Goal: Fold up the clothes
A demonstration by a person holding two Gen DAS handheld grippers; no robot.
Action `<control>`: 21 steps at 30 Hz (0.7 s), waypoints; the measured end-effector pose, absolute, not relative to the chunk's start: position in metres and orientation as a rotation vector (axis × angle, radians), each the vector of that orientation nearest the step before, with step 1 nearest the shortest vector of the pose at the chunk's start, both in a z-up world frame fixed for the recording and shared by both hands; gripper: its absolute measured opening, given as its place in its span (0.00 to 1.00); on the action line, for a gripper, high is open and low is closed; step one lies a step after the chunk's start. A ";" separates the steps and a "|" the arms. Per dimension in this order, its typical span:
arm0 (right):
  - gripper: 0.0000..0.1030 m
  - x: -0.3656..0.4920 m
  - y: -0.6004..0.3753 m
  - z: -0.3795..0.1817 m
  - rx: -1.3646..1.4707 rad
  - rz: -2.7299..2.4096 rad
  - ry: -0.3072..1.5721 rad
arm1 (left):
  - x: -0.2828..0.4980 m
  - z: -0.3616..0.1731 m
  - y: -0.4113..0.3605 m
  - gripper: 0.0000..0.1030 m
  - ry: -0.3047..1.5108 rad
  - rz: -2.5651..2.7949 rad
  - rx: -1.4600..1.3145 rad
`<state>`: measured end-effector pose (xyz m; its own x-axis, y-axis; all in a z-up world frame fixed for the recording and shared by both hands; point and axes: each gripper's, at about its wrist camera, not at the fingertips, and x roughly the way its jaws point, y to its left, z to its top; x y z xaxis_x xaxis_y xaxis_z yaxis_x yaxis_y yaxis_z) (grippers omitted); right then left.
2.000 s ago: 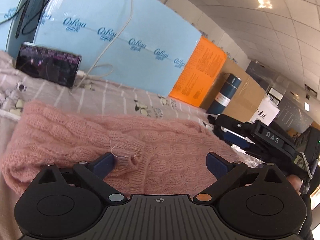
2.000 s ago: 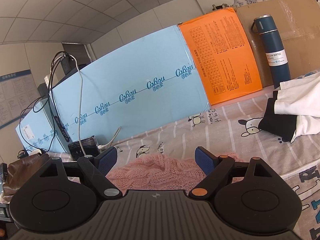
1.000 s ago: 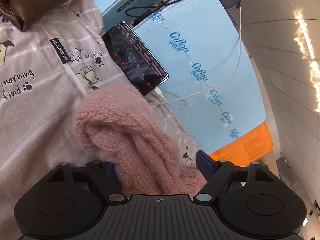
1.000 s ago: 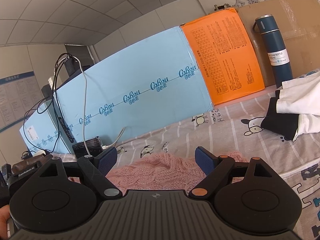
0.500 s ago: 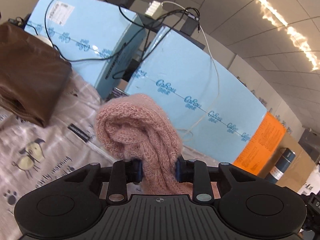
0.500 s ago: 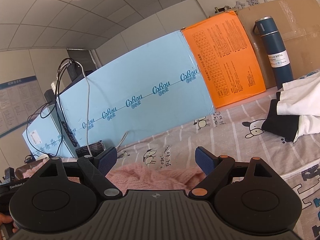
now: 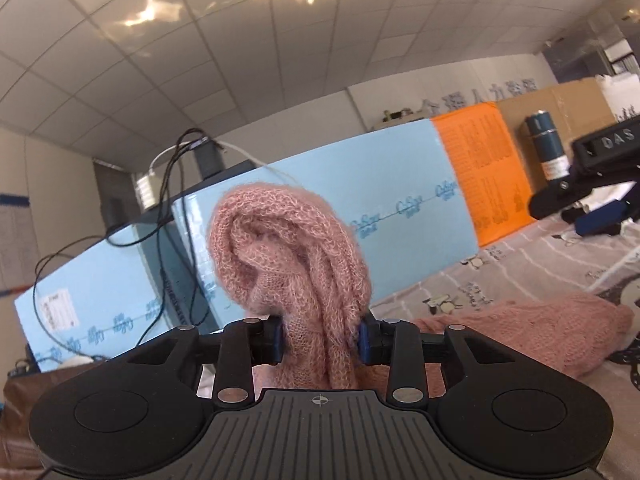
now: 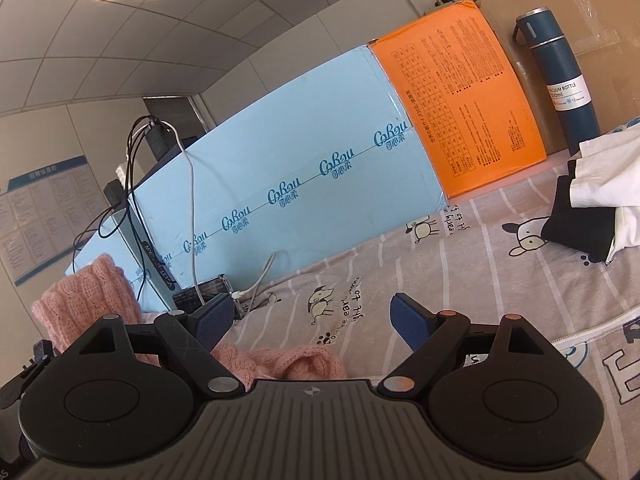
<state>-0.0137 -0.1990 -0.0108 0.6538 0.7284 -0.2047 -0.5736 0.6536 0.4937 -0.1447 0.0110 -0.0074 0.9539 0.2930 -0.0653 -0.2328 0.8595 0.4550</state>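
The left gripper (image 7: 320, 340) is clamped on a bunched fold of the pink cable-knit sweater (image 7: 292, 264), which stands up above its blue pads (image 7: 276, 340) in a thick loop — the jaws have just eased slightly wider, yet the knit is pinched between them. The rest of the sweater lies on the striped cartoon-print bedsheet (image 7: 532, 264) to the right. The right gripper (image 8: 312, 316) hangs wide apart with nothing between its pads; part of the sweater lies just below it. Along the far edge of the bed stand light-blue cartons (image 8: 288, 184), an orange carton (image 8: 460, 112) and a dark blue vacuum bottle (image 8: 560, 76). At far right lies a folded pile of white and black clothes (image 8: 592, 196) — apart from the sweater.
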 end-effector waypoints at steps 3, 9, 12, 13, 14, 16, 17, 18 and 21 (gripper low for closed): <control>0.82 -0.013 -0.201 -0.011 0.430 0.807 0.428 | -0.144 -0.020 -0.013 0.39 0.163 0.163 0.582; 0.82 -0.006 -0.201 -0.016 0.541 1.033 0.552 | -0.143 -0.029 -0.026 0.71 0.235 -0.011 0.621; 0.82 -0.008 -0.198 -0.017 0.545 1.096 0.582 | -0.148 -0.021 -0.017 0.87 0.250 -0.087 0.535; 0.82 -0.009 -0.197 -0.016 0.543 1.111 0.590 | -0.150 -0.016 -0.012 0.88 0.253 -0.114 0.493; 0.82 -0.009 -0.196 -0.016 0.543 1.124 0.598 | -0.155 -0.011 -0.003 0.89 0.254 -0.163 0.433; 0.82 -0.011 -0.194 -0.017 0.554 1.156 0.619 | -0.164 0.000 0.017 0.89 0.249 -0.269 0.301; 0.82 -0.012 -0.194 -0.017 0.561 1.174 0.630 | -0.169 0.005 0.029 0.89 0.241 -0.294 0.233; 0.82 -0.013 -0.193 -0.018 0.569 1.190 0.640 | -0.174 0.010 0.042 0.89 0.232 -0.312 0.165; 0.82 -0.015 -0.187 -0.020 0.582 1.212 0.697 | -0.173 0.019 0.082 0.96 0.230 -0.233 0.042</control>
<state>-0.0152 -0.1872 -0.0204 0.1960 0.9658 -0.1696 -0.6318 0.2566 0.7314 -0.1735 0.0824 0.0190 0.9470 -0.2237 -0.2306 0.2334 0.9723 0.0152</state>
